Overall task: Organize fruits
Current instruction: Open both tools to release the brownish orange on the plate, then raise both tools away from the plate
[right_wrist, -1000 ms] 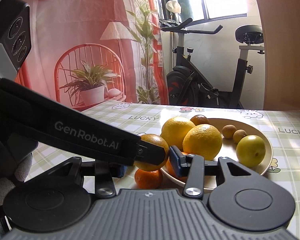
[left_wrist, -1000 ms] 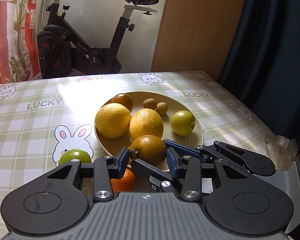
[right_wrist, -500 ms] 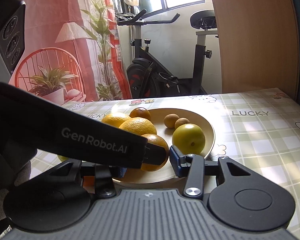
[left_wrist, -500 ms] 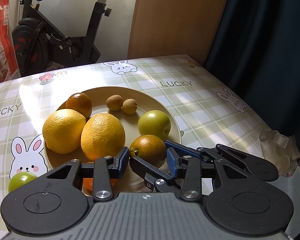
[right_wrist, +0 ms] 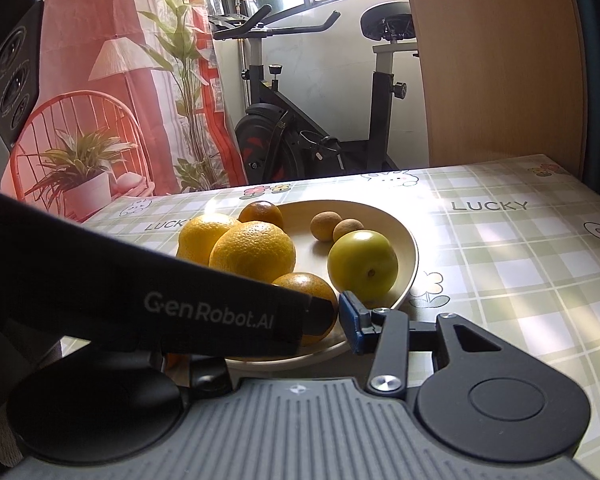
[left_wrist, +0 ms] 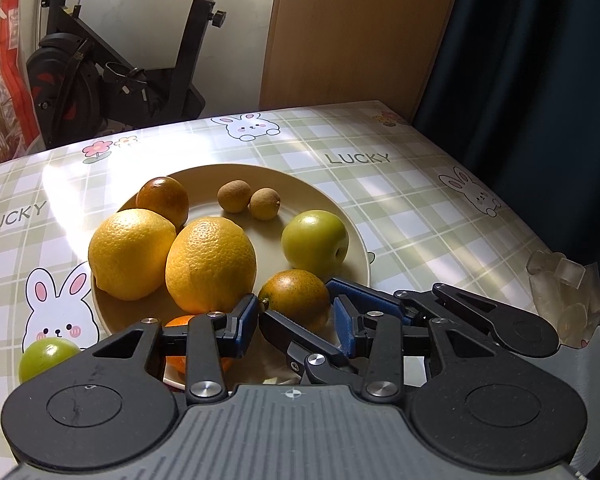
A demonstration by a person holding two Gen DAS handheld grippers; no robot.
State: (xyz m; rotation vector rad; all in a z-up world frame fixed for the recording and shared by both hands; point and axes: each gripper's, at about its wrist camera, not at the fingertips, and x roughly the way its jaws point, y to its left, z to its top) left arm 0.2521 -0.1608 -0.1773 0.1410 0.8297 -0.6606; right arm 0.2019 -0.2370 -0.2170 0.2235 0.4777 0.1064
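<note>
We find the right gripper point(left_wrist: 298, 305) apparently clamped on the dark orange point(right_wrist: 300, 286): one blue pad point(left_wrist: 354, 289) meets its far side and a black finger runs beneath its near side. The left gripper point(left_wrist: 296, 325) stands with pads either side of the same fruit; whether they press we cannot tell.

Against a second ago, orange and both grippers have shifted along the near rim of the plate point(left_wrist: 236, 170), from above the tangerine point(left_wrist: 178, 324) to just beside the green fruit point(left_wrist: 314, 242). We judge placement imminent.

Whether the orange already rests on the plate is unclear. In the right wrist view the left gripper's body hides the right gripper's other finger. The tangerine is mostly covered; a small green fruit point(left_wrist: 48, 356) lies off the plate.
</note>
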